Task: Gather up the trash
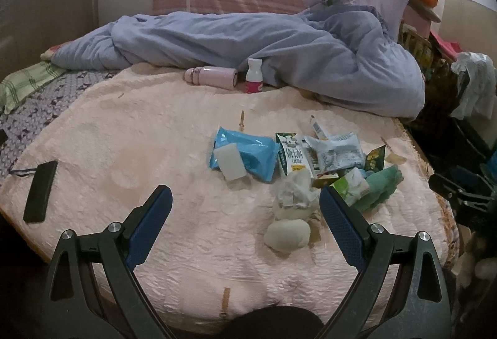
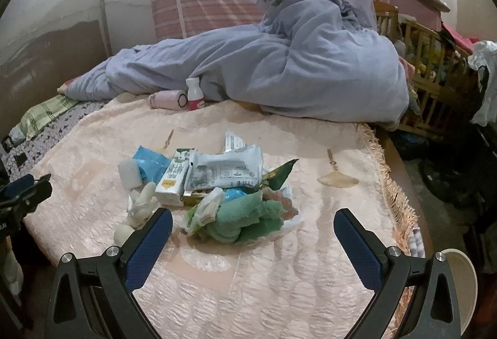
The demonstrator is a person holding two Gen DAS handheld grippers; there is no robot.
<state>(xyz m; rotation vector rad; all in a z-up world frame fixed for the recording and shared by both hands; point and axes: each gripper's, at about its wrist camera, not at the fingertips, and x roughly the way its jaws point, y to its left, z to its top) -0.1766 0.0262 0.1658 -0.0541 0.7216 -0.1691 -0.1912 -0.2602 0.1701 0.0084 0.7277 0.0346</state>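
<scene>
Peach quilted bedspread (image 1: 130,127) under everything. Left wrist view: left gripper (image 1: 245,202) spread wide, empty, over the bedspread. Trash pile just ahead: milk carton (image 1: 292,157) mid-pile, blue wipes pack (image 1: 248,152) left of carton, crumpled tissue (image 1: 293,191) in front of it, silver wrapper (image 1: 337,152) right.

Right wrist view: right gripper (image 2: 253,225) wide apart, empty. Green cloth (image 2: 257,217) between fingers, milk carton (image 2: 174,177) beyond it to the left.
</scene>
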